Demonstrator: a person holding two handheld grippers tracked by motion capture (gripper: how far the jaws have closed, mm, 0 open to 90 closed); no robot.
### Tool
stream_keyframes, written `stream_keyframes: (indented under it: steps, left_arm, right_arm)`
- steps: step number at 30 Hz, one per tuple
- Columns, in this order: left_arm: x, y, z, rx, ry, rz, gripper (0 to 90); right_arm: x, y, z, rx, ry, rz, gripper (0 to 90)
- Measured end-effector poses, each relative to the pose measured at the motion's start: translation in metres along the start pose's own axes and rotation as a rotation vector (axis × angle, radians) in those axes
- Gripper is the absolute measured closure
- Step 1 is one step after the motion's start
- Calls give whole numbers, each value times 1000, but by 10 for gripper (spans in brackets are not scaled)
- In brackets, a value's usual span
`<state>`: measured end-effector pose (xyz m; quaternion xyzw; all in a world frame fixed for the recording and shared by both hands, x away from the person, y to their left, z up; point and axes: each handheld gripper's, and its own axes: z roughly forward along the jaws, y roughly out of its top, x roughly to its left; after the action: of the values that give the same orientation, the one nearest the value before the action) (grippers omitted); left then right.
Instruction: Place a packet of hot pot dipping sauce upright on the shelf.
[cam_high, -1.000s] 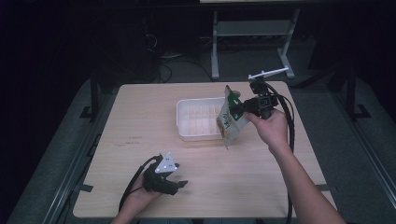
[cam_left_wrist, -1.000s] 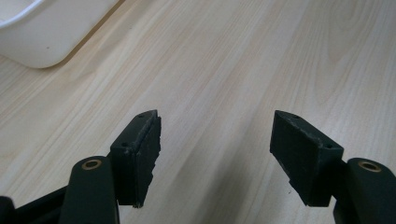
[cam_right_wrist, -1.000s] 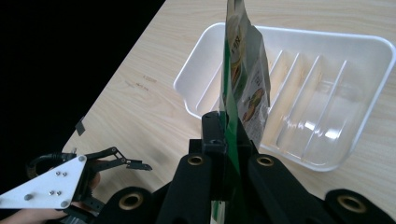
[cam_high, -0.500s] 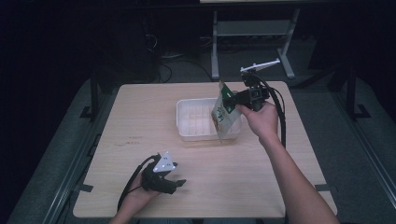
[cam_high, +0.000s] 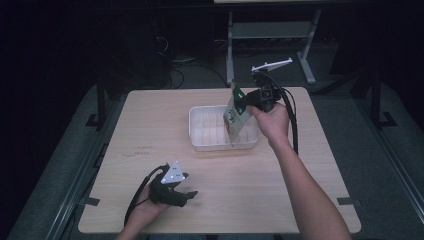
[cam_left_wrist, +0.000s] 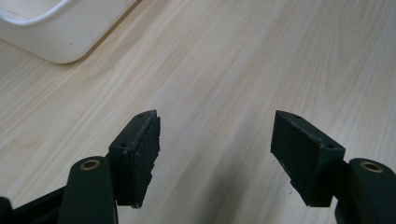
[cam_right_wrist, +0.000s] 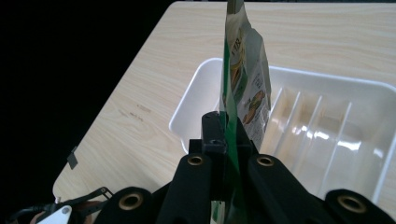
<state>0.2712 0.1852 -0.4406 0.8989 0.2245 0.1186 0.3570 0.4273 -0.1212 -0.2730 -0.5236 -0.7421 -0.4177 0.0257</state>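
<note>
1. My right gripper has the green snack pouch pinched by its edge, jaws closed tight on it. In the right gripper view the pouch stands on edge straight up out of the jaws.
2. The pouch hangs over the right half of the white tray, its lower end down between the tray walls; whether it touches the ribbed floor I can't tell.
3. I judge the job well along: pouch picked up and brought to the tray, with lowering and letting go left.
4. My left gripper rests well short of the tray on the near side of the wooden table, jaws spread wide, holding nothing; its own view catches a tray corner.
</note>
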Motion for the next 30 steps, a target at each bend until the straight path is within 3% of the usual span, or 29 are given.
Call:
stream_keyframes:
  steps: [30]
  left_arm:
    - [3,-1,-2,2,8,-2,321]
  right_arm:
    - [-1,27,10,-23,-56,9,899]
